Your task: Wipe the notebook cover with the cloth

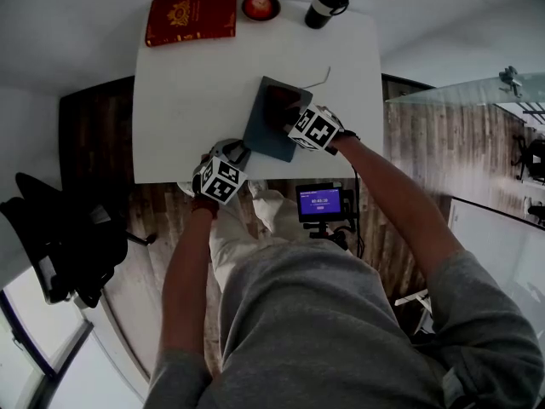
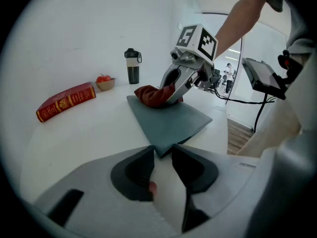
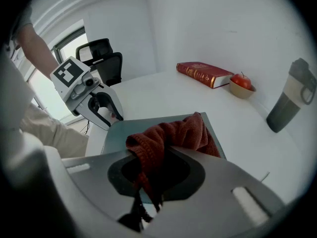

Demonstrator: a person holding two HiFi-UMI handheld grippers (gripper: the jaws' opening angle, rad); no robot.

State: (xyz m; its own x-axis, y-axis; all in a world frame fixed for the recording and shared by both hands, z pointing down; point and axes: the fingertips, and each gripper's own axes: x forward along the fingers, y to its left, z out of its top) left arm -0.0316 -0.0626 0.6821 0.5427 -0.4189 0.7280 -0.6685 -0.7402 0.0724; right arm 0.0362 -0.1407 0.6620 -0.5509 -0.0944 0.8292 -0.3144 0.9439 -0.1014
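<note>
A grey-blue notebook point(image 1: 266, 124) lies at an angle on the white table point(image 1: 187, 100), near its front edge. My right gripper point(image 1: 291, 123) is shut on a dark red cloth point(image 3: 171, 133) and presses it onto the cover's far part; the cloth point(image 2: 153, 96) bunches under the jaws. My left gripper point(image 1: 236, 154) is at the notebook's near corner point(image 2: 162, 150), which is wedged between its two jaw tips. From the right gripper view, the left gripper point(image 3: 106, 111) sits at the cover's far corner.
At the table's back stand a red book point(image 1: 191, 17), a small bowl with a red fruit point(image 1: 261, 7) and a black-and-white tumbler point(image 1: 326, 2). A thin wire point(image 1: 317, 82) lies by the notebook. A lit screen on a stand point(image 1: 320, 203) and a black chair point(image 1: 60, 245) are on the floor.
</note>
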